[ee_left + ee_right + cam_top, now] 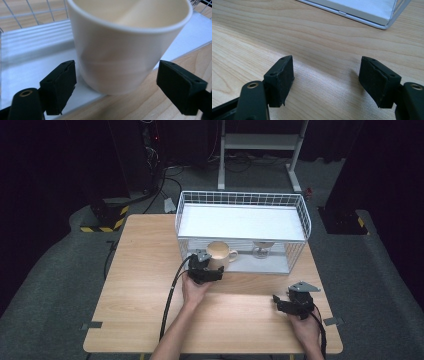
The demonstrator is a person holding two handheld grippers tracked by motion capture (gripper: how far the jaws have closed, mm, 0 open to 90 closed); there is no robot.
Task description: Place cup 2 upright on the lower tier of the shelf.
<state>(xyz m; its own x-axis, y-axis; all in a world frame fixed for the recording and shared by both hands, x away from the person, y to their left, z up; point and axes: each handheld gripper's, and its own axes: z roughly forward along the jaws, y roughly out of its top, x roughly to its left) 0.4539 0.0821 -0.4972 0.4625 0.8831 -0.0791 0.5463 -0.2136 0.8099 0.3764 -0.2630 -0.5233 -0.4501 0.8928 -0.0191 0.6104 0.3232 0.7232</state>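
Note:
A cream mug (221, 252) (125, 47) stands at the front edge of the white tray (30, 67) at the bottom of a wire basket (240, 196); its handle points right in the high view. My left gripper (214, 266) (117, 85) reaches around the mug's lower body. A jaw stands on each side with a thin gap, so it is open and the pads are not pressing. My right gripper (278, 301) (327, 80) rests low over the bare wooden table (319, 37) at the front right, open, with nothing between its jaws.
Under the basket's white upper shelf (240, 222), a stemmed glass (263, 249) stands right of the mug. The basket's front corner (387, 23) lies beyond my right gripper. A cable (170, 300) trails from my left gripper across the table. A white stand (260, 142) is on the floor behind.

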